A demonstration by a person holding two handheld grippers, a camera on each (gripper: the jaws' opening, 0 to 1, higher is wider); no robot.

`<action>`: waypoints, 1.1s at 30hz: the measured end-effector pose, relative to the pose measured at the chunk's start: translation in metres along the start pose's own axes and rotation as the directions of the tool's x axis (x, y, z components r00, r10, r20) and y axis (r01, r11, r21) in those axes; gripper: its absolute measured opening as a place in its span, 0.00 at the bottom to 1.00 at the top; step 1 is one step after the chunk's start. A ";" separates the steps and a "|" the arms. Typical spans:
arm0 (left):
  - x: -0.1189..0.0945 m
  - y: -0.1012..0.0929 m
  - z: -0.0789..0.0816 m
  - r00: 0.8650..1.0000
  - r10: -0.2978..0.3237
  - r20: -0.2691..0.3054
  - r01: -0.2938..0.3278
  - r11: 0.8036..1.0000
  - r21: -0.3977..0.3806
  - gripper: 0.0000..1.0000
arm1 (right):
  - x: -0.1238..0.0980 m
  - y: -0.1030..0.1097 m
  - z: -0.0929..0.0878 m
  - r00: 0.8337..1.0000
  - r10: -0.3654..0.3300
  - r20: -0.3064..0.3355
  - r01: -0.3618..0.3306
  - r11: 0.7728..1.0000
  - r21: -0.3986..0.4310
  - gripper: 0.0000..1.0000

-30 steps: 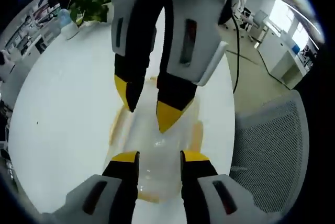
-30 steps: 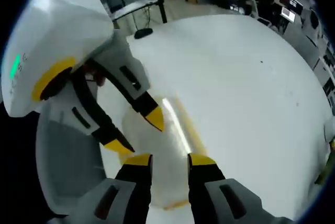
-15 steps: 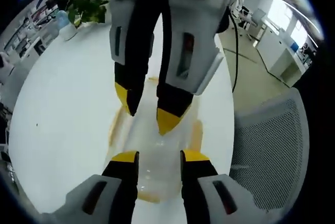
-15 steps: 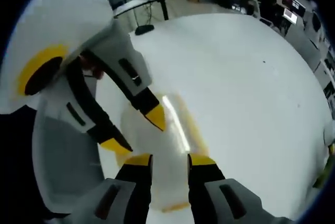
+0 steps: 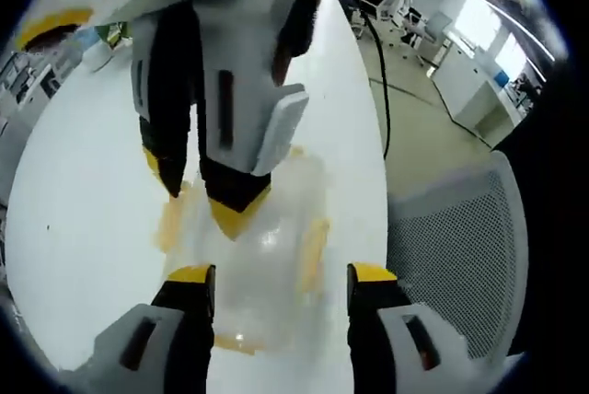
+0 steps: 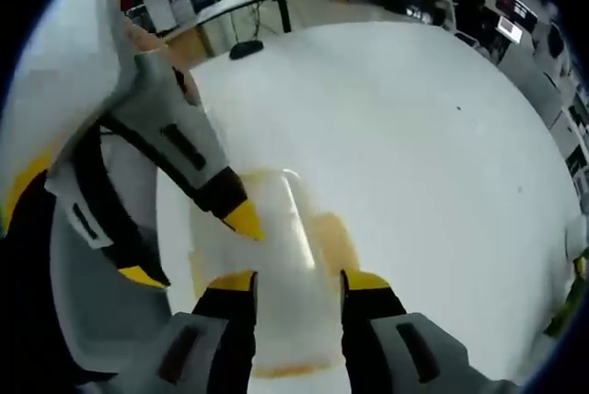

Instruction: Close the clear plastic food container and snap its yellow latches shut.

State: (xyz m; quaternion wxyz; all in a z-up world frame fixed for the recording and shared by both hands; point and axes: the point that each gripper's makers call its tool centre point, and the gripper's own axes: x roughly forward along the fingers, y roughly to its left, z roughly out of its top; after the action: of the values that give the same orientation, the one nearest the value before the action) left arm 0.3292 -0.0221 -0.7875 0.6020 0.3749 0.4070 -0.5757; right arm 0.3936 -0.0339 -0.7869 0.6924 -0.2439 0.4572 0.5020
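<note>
since a second ago both the left gripper (image 5: 281,282) and right gripper (image 6: 299,282) have spread wider, released over the container (image 5: 267,256), so its yellow latches (image 5: 311,251) likely remain unsnapped.

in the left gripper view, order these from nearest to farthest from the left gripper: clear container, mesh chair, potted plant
1. clear container: lying on the white table between and just ahead of the left gripper's jaws.
2. mesh chair: off to the right, beside the table's edge.
3. potted plant: at the table's far end, upper left, partly hidden behind the right gripper.
</note>
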 end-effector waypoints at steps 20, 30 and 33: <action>0.010 0.012 -0.002 0.974 0.221 -0.038 -0.214 0.966 0.146 0.51 | 0.013 -0.003 0.000 0.987 0.142 -0.079 -0.143 0.990 -0.002 0.38; 0.012 0.013 -0.002 0.966 0.259 0.013 -0.259 0.958 0.126 0.50 | 0.020 -0.004 -0.004 0.955 0.261 -0.140 -0.257 0.965 0.048 0.38; 0.012 0.013 -0.002 0.966 0.259 0.022 -0.260 0.959 0.116 0.50 | 0.019 -0.003 -0.004 0.946 0.273 -0.174 -0.269 0.962 0.044 0.37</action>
State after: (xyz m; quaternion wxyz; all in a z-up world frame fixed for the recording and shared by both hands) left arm 0.3422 -0.0246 -0.7997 0.6505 0.4581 0.3179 -0.5157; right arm 0.3968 -0.0291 -0.8062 0.5756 -0.2159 0.5513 0.5640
